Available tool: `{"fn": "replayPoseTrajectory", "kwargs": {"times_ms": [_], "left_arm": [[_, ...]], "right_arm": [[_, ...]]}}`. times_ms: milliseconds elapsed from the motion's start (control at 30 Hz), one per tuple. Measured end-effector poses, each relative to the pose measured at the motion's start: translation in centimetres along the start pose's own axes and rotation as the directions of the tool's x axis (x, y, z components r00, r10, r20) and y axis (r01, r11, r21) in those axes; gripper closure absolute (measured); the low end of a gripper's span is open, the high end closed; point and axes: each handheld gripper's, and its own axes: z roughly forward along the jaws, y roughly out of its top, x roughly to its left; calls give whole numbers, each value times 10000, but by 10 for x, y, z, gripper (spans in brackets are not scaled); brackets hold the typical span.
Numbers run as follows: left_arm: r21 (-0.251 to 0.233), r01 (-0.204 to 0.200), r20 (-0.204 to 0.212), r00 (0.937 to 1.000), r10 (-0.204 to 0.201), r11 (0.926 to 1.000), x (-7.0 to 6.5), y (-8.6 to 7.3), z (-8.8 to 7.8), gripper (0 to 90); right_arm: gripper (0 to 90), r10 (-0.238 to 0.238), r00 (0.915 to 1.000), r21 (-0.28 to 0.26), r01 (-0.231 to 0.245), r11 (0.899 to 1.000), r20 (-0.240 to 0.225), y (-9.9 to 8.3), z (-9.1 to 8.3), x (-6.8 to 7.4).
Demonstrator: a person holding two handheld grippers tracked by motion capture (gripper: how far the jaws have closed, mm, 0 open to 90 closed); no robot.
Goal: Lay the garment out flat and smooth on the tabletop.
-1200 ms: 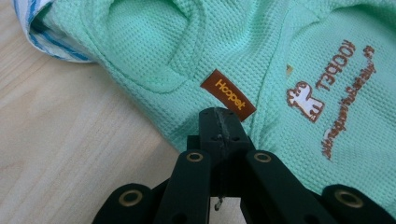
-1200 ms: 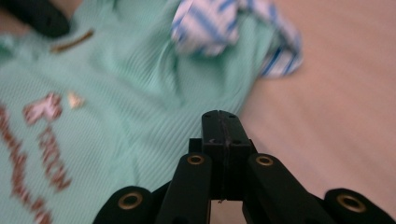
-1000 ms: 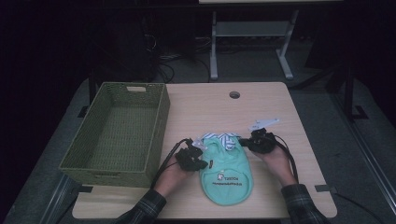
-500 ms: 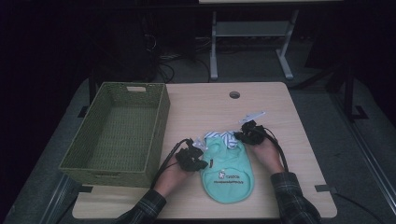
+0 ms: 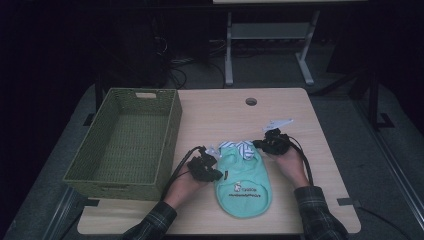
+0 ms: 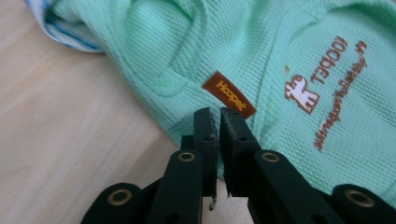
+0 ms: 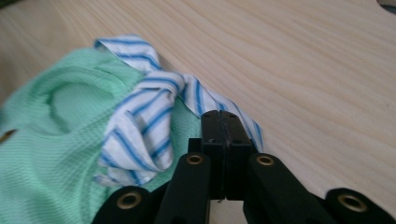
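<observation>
A: Starting with the bench (image 5: 290,115), what lies on it?

B: A woven green basket (image 5: 125,145) stands well to the left of the mint-green pet shirt (image 5: 245,182), which lies flat in front of the person, its blue-and-white striped collar (image 5: 240,147) at the far end.

A: And how are the hands placed?

B: Both forearms, in plaid sleeves, come up on either side of the shirt. The left gripper (image 5: 216,173) lies low at the shirt's left edge. Its jaws have just been opening, and a narrow slit stands between them, with the shirt's hem at their tips. The right gripper (image 5: 260,144) sits at the shirt's far right corner, beside the striped collar, jaws pressed together; whether they pinch the striped cloth cannot be told.

A: Any writing?

B: A small orange tag (image 6: 229,94) on the shirt's edge, just beyond the left jaws, reads "Hoopet". The brown print (image 6: 327,88) beside a small animal figure is upside down and unreadable.
</observation>
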Motion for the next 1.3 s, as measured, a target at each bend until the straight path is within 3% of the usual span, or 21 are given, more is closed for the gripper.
{"fn": "replayPoseTrajectory", "kwargs": {"times_ms": [167,333,667,700,767,867,967,1133,1300], "left_arm": [[-328,250,-458,9986,-264,9992,8,9,-7,717],[-748,549,-1043,9926,-625,9957,24,18,-14,642],[-1310,1090,-1302,9834,-1260,9854,53,43,-10,574],[-1208,969,-1369,9841,-1133,9879,56,46,-8,572],[-1305,1113,-1440,9810,-1299,9852,60,49,-2,567],[-1074,1100,-1422,9819,-1248,9881,67,53,8,556],[-950,876,-1709,9799,-1030,9916,69,54,18,539],[-790,878,-1939,9757,-1017,9930,70,56,30,527],[-578,802,-1858,9785,-897,9951,73,53,35,529]], "right_arm": [[803,-97,9998,-266,93,9996,-160,5,-9,-4],[704,0,9998,-358,-7,9994,-201,9,-12,-9],[649,166,9997,-284,-172,9994,-200,9,-5,-15],[649,179,9997,-273,-184,9995,-191,10,-4,-15],[643,165,9997,-256,-170,9995,-198,10,-3,-16],[637,72,9998,-206,-75,9998,-164,11,0,-17],[630,96,9998,-182,-99,9998,-168,11,0,-17],[622,77,9999,-164,-79,9998,-146,10,-1,-19],[616,108,9997,-151,-112,9998,-234,9,1,-19]]}}
